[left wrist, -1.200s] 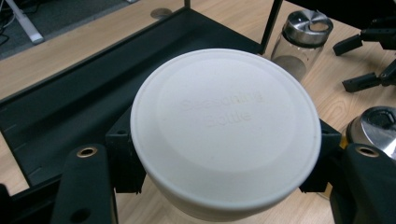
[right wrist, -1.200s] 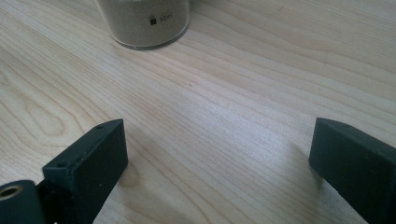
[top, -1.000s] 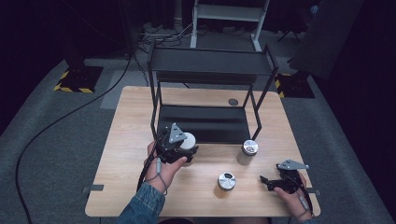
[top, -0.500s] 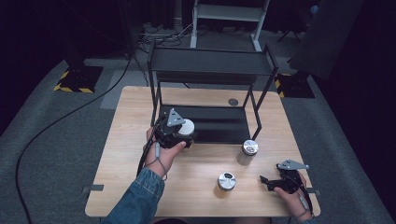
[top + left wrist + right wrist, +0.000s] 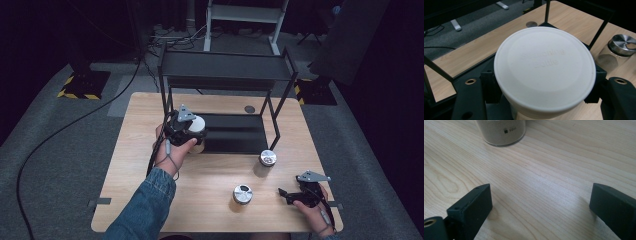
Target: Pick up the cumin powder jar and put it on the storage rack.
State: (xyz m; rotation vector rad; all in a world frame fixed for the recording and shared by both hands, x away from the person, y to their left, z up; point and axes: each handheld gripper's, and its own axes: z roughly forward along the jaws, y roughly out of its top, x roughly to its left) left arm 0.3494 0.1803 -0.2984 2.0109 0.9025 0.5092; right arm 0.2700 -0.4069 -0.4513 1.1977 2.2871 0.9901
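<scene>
A light wooden table [image 5: 150, 200] is seen from above, and on its far half a black two-tier metal rack [image 5: 227, 65] is set, which serves here as the landmark. At the rack's front-left corner, the left gripper [image 5: 192, 134] is held in the person's left hand [image 5: 170, 155], whose forearm is covered by a denim sleeve [image 5: 142, 210]. The jaws of this gripper are closed on a seasoning bottle with a white lid [image 5: 544, 67]; in the left gripper view the lid is seen between the two black jaws, with the words "Seasoning Bottle" faintly embossed on it, and the bottle is seen in front of the rack's lower shelf [image 5: 235, 132]. Just outside the rack's front-right leg, a jar with a metal lid [image 5: 268, 158] is stood on the table. A second metal-lidded jar [image 5: 243, 194] is placed farther toward the near edge, well in front of the rack. The right gripper [image 5: 285, 194] is held low over the table's near-right corner, well apart from the rack, with its jaws spread wide and nothing between them. In the right gripper view, the base of a jar of brownish granules [image 5: 501, 131] is seen beyond the open jaws.
</scene>
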